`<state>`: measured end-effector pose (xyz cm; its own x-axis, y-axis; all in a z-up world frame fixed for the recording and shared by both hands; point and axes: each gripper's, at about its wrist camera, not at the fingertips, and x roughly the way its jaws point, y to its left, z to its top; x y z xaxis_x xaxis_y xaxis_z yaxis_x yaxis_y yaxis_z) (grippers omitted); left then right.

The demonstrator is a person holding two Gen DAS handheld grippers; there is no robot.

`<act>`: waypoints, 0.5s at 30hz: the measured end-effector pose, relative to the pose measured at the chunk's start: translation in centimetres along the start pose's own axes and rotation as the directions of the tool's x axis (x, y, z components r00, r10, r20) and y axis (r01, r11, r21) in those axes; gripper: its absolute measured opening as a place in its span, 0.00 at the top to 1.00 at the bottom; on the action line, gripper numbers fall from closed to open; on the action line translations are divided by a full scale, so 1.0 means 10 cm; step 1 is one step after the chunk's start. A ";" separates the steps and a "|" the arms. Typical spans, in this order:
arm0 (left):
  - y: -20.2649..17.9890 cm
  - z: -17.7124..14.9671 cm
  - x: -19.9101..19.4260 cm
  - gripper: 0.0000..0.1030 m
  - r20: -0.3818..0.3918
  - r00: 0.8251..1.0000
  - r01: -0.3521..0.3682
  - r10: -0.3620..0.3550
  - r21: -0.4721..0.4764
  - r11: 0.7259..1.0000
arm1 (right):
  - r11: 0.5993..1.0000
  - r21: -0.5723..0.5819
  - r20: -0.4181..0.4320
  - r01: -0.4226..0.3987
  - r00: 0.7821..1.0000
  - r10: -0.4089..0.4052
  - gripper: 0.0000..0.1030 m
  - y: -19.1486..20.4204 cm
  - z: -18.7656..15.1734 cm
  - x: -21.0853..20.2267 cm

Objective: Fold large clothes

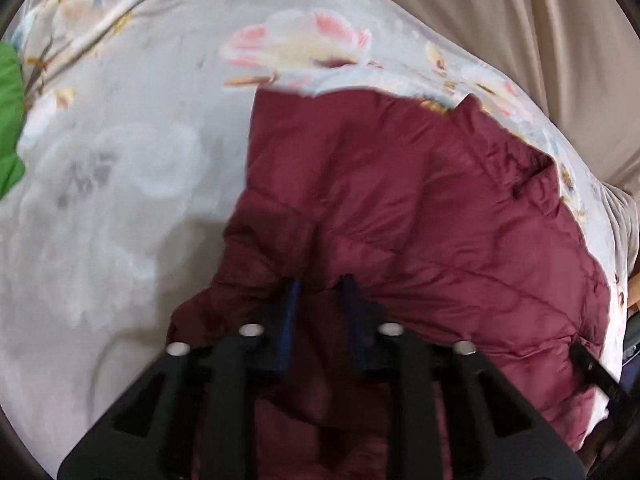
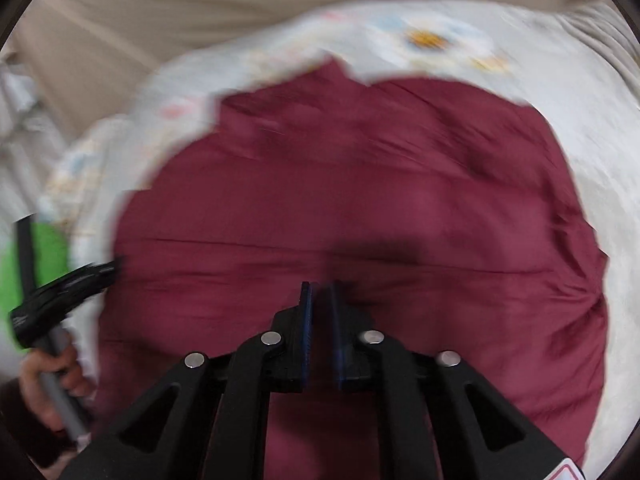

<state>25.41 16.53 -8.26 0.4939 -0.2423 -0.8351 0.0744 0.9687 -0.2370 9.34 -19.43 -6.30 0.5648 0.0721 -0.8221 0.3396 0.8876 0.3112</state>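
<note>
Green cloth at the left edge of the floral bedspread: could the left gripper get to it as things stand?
Probably yes: only bare floral bedspread separates the left gripper from the green cloth, though its pads hold maroon quilted jacket fabric.

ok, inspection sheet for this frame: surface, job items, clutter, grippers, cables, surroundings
surface: floral bedsheet, wrinkled.
job's things: maroon quilted jacket spread on the sheet.
clutter: green fabric at the sheet's edge.
grippers: left gripper closed on a jacket fold; right gripper shut, nothing clearly between its pads, above the jacket; a hand holds the left gripper's handle.
cables: nothing seen.
surroundings: beige draped cloth behind the bed.
</note>
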 end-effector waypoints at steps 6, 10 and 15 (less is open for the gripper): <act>0.16 0.36 -0.45 0.87 0.096 0.995 0.048 -0.042 -0.062 0.997 | 0.991 0.101 0.133 0.088 0.986 -0.101 0.91 -0.25 0.43 -0.57; -0.30 0.81 -0.30 0.78 0.132 0.984 0.127 -0.120 -0.043 0.991 | 0.992 -0.069 0.119 -0.103 0.987 0.111 0.91 0.55 0.91 -0.26; -0.82 0.90 0.35 0.77 0.041 0.991 0.125 -0.126 0.034 0.992 | 0.953 -0.212 -0.043 -0.215 0.977 0.211 0.92 1.48 1.16 0.80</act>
<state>34.31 8.23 -4.78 0.5154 -0.3599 -0.7777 0.1647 0.9322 -0.3222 27.62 -10.98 -2.72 0.5909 0.2773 -0.7576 0.0427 0.9270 0.3726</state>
